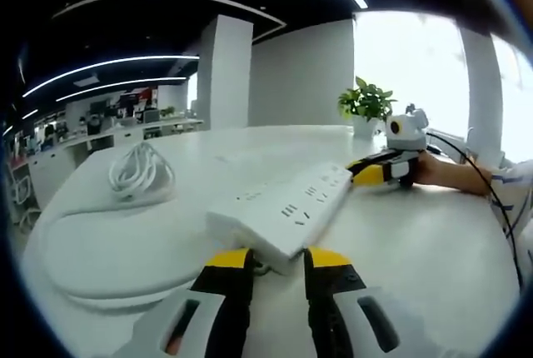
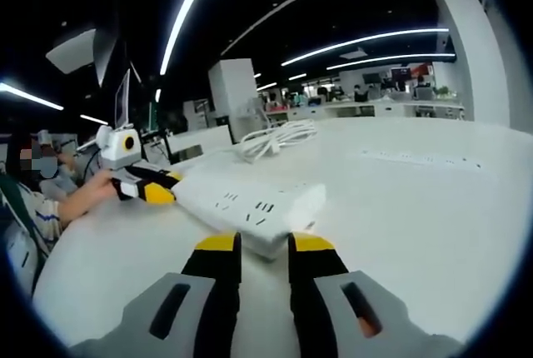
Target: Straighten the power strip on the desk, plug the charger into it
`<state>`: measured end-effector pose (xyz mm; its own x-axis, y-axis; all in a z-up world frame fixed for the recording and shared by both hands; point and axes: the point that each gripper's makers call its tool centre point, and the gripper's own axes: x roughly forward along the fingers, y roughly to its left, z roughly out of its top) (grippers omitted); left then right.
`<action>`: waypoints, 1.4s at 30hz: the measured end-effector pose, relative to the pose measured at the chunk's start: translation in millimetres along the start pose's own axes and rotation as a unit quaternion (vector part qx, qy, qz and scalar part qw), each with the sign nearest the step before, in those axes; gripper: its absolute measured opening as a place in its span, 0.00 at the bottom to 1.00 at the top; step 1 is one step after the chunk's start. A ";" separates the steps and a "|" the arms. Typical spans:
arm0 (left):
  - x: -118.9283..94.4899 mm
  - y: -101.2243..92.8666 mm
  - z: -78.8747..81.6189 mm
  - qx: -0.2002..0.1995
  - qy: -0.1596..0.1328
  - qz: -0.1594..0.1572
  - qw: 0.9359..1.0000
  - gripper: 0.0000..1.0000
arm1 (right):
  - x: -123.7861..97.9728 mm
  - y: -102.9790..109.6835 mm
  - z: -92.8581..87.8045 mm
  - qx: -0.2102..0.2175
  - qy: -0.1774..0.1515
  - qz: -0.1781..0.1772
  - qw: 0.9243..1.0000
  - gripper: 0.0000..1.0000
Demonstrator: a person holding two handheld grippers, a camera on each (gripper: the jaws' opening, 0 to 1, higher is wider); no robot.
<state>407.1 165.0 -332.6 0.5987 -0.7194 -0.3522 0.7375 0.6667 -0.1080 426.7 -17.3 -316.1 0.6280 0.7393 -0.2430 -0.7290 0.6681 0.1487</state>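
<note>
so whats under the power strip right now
The power strip lies flat on the white desk, a gripper at each end. Anything beneath its body is covered.

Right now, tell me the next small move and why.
Probably close both tongs on the power strip ends. The left tongs and right tongs each sit open at one end, not yet gripping, and the coiled charger cable lies apart, unplugged.
</note>
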 end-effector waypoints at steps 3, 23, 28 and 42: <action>-1.1 -0.9 -0.2 0.003 0.002 -0.001 1.000 0.24 | -2.0 4.4 -1.9 0.002 0.001 -0.001 1.000 0.21; -11.9 -13.8 -8.4 0.017 0.006 -0.009 1.000 0.24 | -16.4 21.7 -9.9 0.009 0.004 0.004 1.000 0.20; -14.0 -19.2 -10.1 0.024 0.014 -0.018 0.999 0.24 | -22.5 26.2 -11.7 0.018 0.006 0.008 1.000 0.20; -15.4 -33.9 -12.2 0.029 0.017 -0.046 0.998 0.23 | -39.2 31.6 -15.7 0.025 0.019 -0.002 1.000 0.19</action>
<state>369.1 155.9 -334.9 0.5176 -0.7689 -0.3754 0.8059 0.5855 -0.0880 374.8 -26.5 -316.9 0.6199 0.7331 -0.2798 -0.7110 0.6756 0.1950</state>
